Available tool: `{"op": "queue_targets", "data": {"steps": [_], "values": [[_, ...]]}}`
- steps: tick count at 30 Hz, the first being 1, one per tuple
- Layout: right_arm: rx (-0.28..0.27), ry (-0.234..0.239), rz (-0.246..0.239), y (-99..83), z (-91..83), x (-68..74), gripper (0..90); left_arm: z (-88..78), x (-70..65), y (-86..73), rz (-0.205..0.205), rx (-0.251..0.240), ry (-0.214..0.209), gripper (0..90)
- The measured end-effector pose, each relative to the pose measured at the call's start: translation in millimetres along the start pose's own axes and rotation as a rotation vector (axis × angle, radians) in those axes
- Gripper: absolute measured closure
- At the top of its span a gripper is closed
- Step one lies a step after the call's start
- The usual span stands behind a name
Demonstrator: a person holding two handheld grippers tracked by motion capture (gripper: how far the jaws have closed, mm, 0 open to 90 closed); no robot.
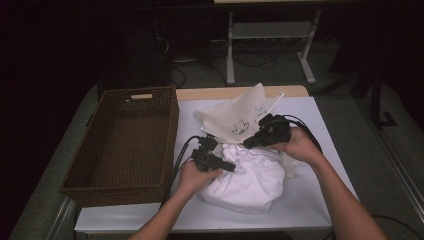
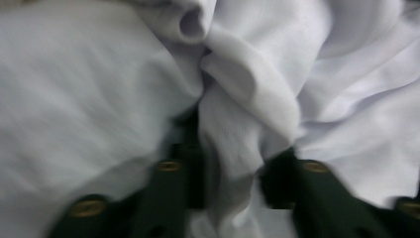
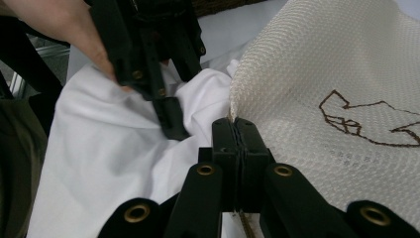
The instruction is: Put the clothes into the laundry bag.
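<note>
A crumpled white garment (image 1: 250, 180) lies on the table in front of the person. Behind it, a cream mesh bag (image 1: 230, 117) with a brown stitched figure is lifted at its near edge. My left gripper (image 1: 231, 166) reaches into the garment from the left. In the left gripper view its jaws (image 2: 233, 158) pinch a thick fold of the white cloth (image 2: 99, 99). My right gripper (image 1: 248, 143) comes in from the right. Its jaws (image 3: 237, 131) are pressed shut on the bag's rim (image 3: 317, 64). One of the left gripper's fingers (image 3: 171, 119) digs into the garment (image 3: 109, 163) just beyond.
A large brown wicker basket (image 1: 142, 91) stands empty on the left of the table, close to the left hand. The white table cover (image 1: 320, 150) is bare to the right and along the front edge. Desk legs and cables lie on the floor beyond.
</note>
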State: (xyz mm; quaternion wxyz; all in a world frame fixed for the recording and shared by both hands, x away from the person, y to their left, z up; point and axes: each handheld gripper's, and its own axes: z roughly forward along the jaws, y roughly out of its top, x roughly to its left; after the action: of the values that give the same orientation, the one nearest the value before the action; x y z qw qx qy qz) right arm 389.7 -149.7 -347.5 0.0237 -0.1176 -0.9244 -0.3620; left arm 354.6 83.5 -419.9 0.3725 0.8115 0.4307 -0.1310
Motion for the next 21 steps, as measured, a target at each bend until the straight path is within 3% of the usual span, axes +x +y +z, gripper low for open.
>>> {"op": "queue_targets", "data": {"steps": [2, 6, 9, 12, 15, 18, 21], "values": [[-0.003, 0.001, 0.0, -0.5, -0.1, 0.2, 88.5, -3.0, -1.4, 0.8, 0.015, -0.022, -0.009, 79.8], [-0.016, 0.007, -0.006, -1.7, -2.7, 3.2, 88.5, -13.8, -2.8, 5.2, 0.001, -0.063, -0.088, 81.1], [-0.021, 0.008, -0.017, 0.2, -4.5, 7.0, 88.5, -23.8, -10.4, 13.9, 0.016, -0.087, -0.119, 81.9], [-0.042, 0.023, -0.024, 2.9, -8.2, 10.8, 88.6, -23.6, -17.8, 21.3, 0.041, -0.088, -0.114, 82.0], [-0.07, 0.066, -0.035, 6.7, -10.9, 17.4, 88.7, -11.8, -16.2, 23.2, 0.034, -0.101, -0.081, 82.0], [-0.084, 0.074, -0.037, 9.6, -10.4, 19.4, 88.7, 9.6, -9.8, 24.4, -0.009, -0.115, -0.031, 81.6], [-0.067, 0.054, -0.011, 5.4, -8.4, 13.7, 88.6, 13.3, -6.4, 26.2, -0.038, -0.124, -0.042, 79.0]]}}
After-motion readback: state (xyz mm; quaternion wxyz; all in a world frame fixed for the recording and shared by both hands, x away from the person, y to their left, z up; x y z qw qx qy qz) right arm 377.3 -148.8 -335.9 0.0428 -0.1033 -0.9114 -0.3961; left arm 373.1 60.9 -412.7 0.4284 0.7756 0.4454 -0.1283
